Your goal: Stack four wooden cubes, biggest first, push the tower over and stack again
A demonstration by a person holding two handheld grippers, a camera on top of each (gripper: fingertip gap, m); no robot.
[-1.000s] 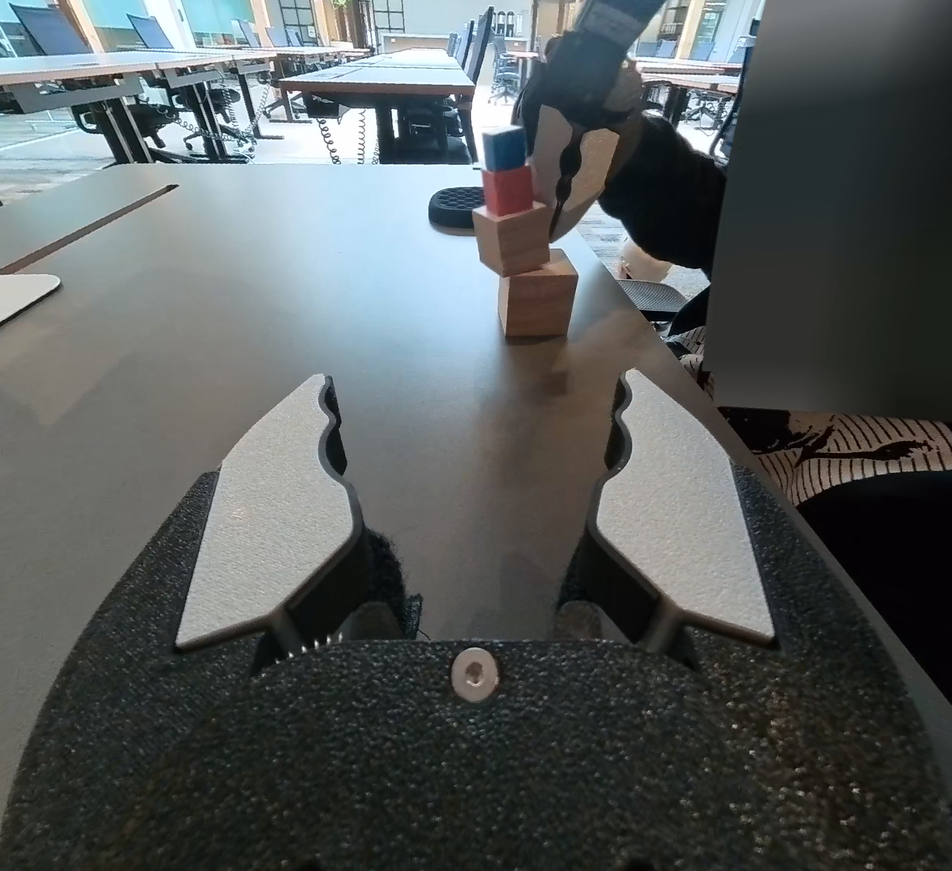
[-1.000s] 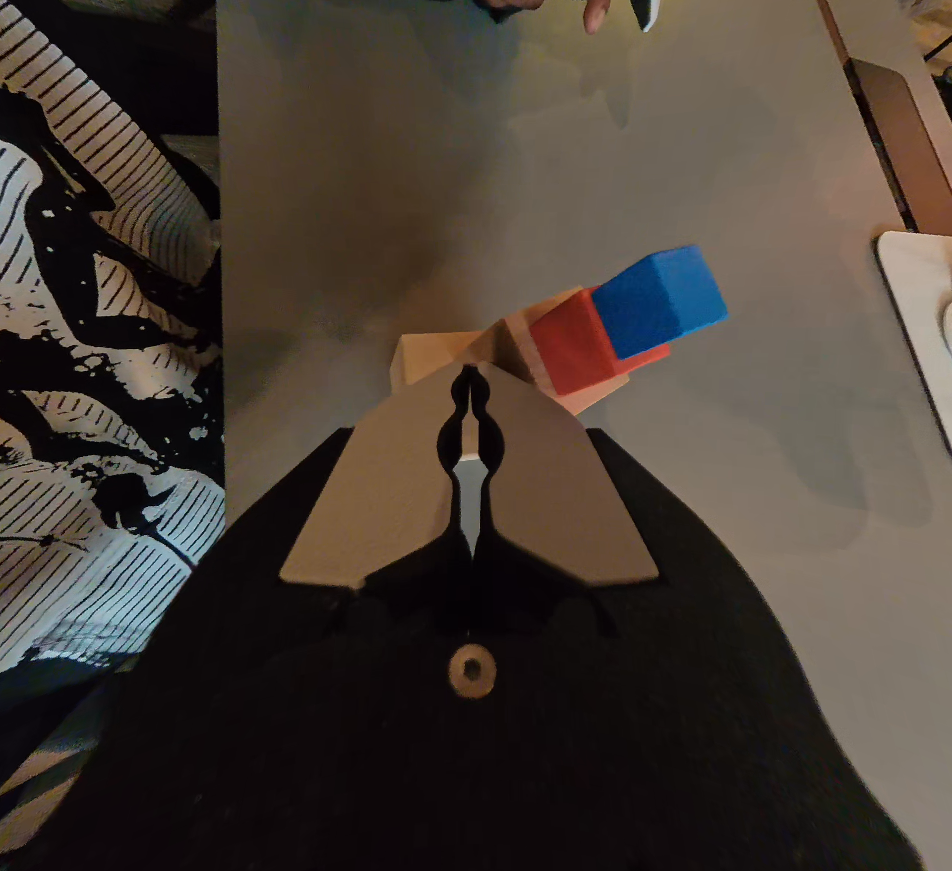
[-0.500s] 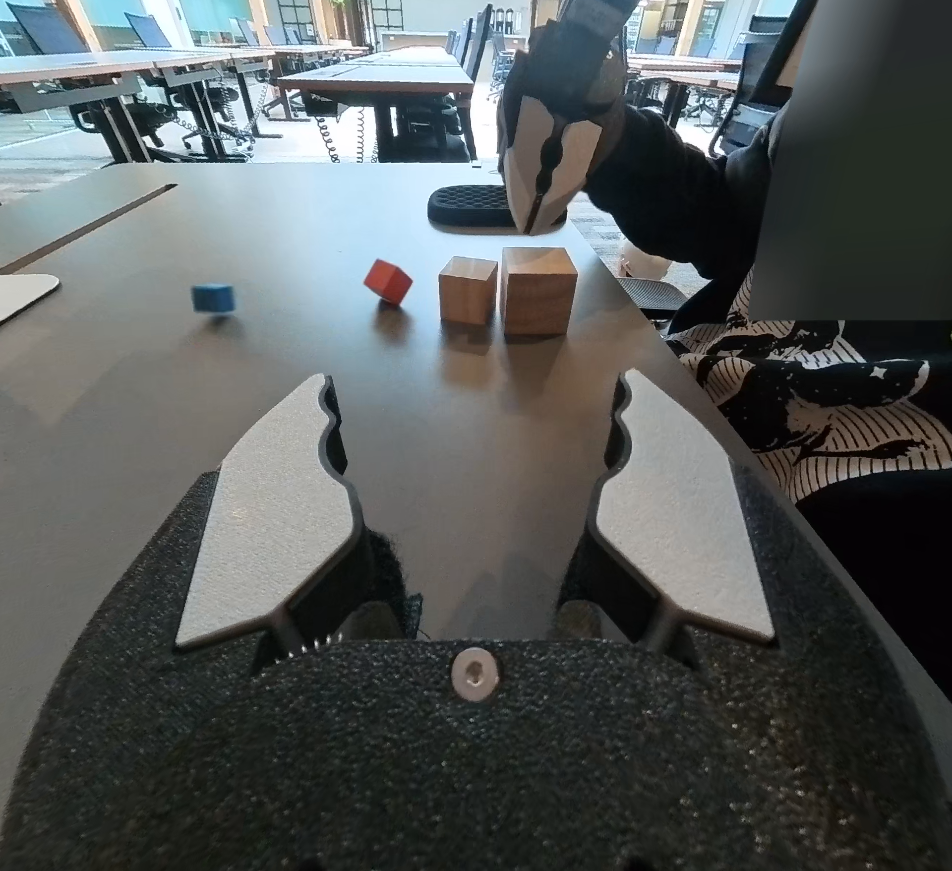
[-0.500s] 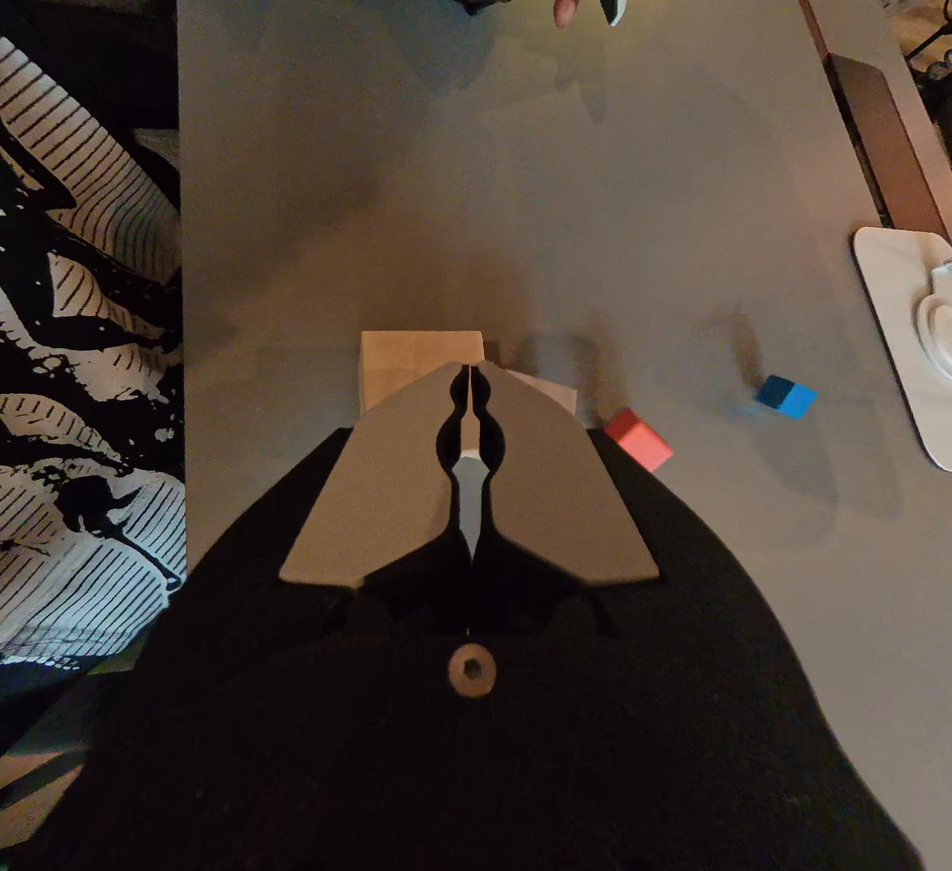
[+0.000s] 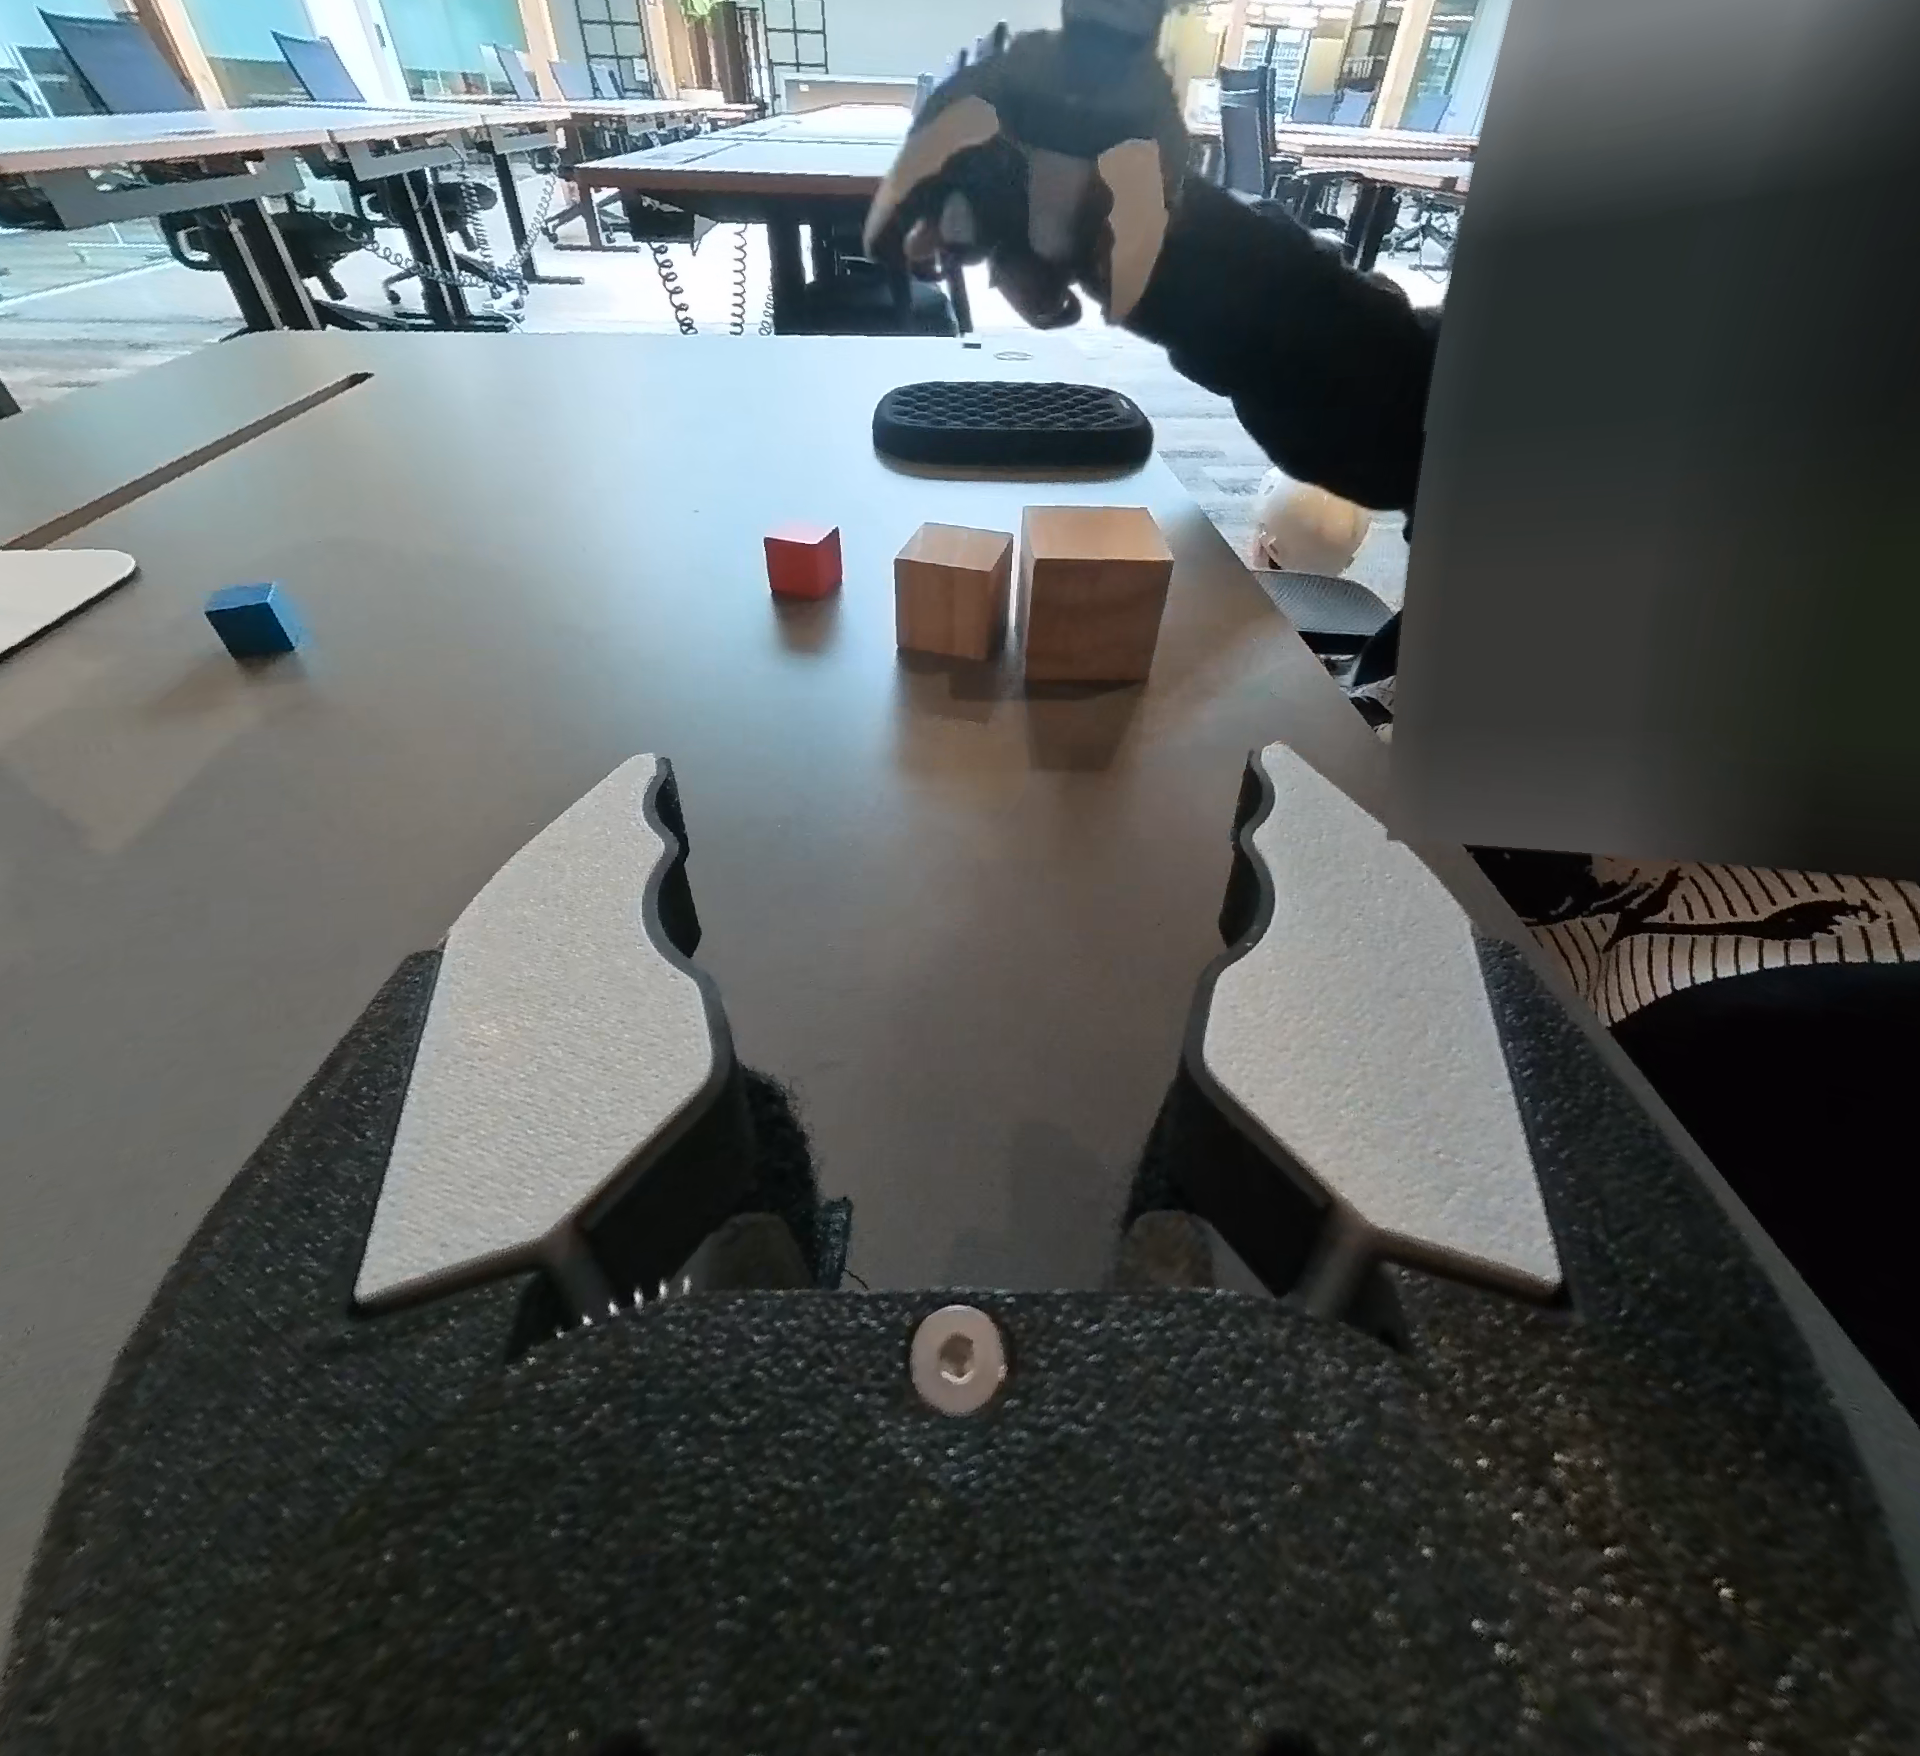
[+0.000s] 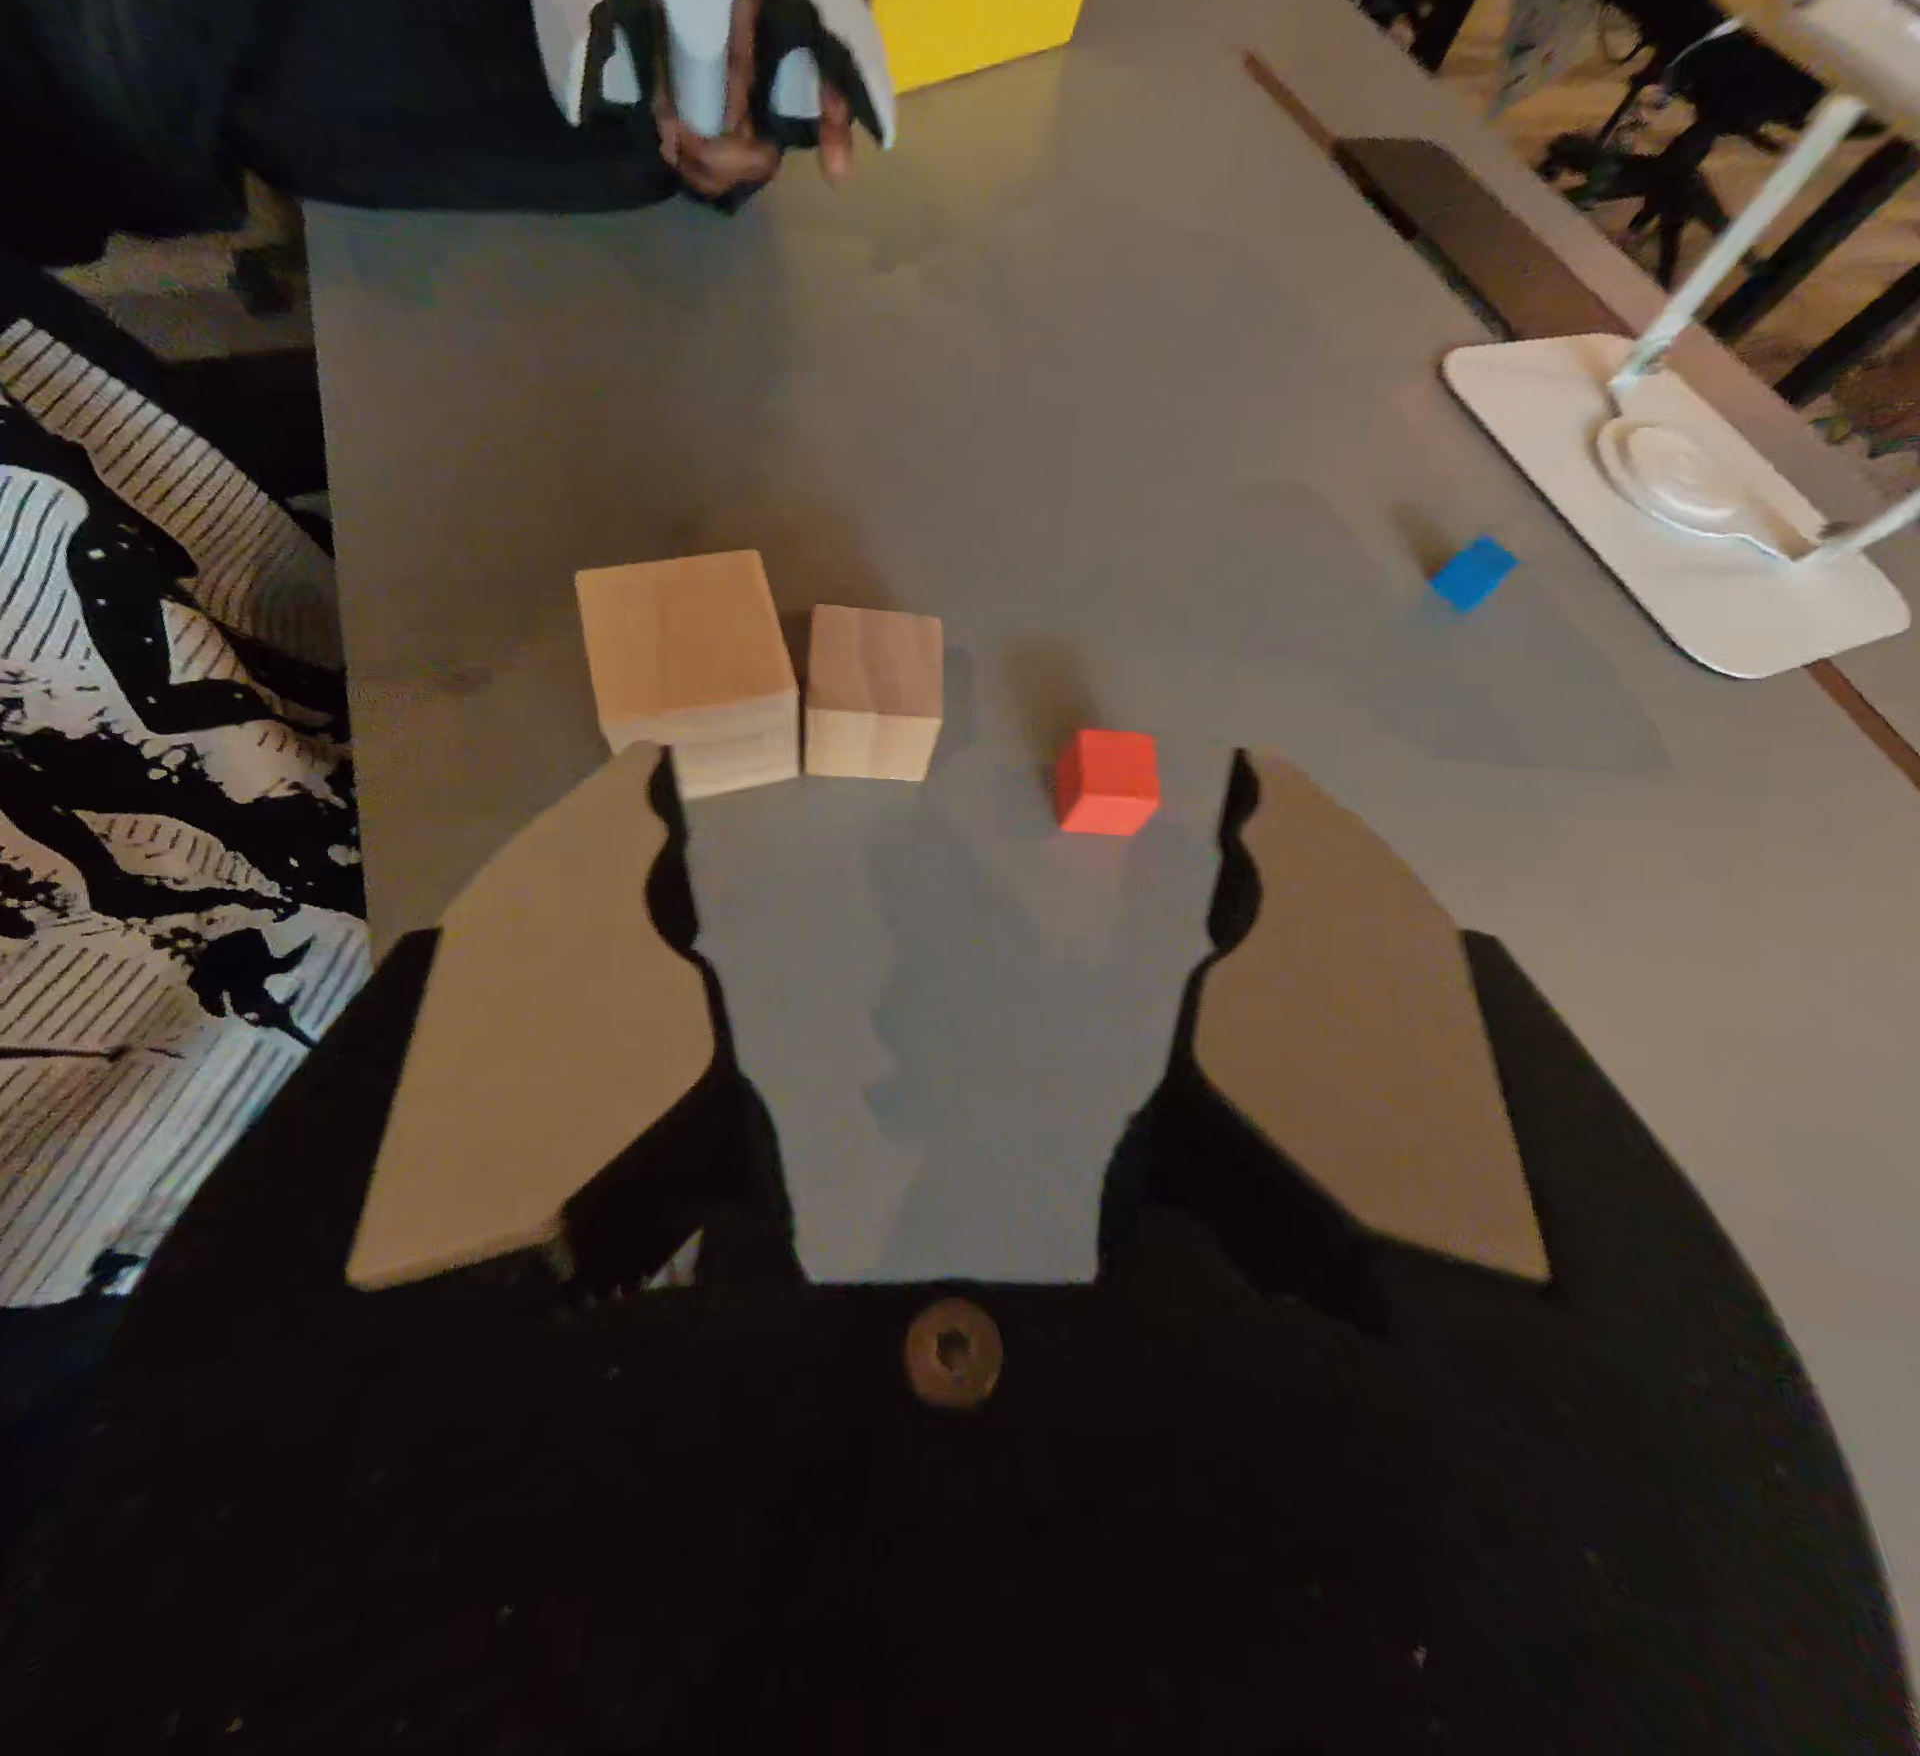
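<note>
Along the worktop's [image 6: 1039, 376] edge nearest you, four cubes lie toppled.
Largest cube [image 6: 686, 662] and medium cube [image 6: 873, 690] touch; red cube [image 6: 1107, 779] near, blue cube [image 6: 1472, 572] well apart. Your left gripper [image 5: 951, 849] and right gripper [image 6: 951, 833] gape empty.

The left gripper [image 5: 951, 865] sits low and level, its 2 white textured fingers [image 5: 561, 1031] spread wide with nothing between them. The right gripper [image 6: 951, 859] is raised, angled downward, its 2 tan fingers [image 6: 540, 1010] likewise parted and empty.
</note>
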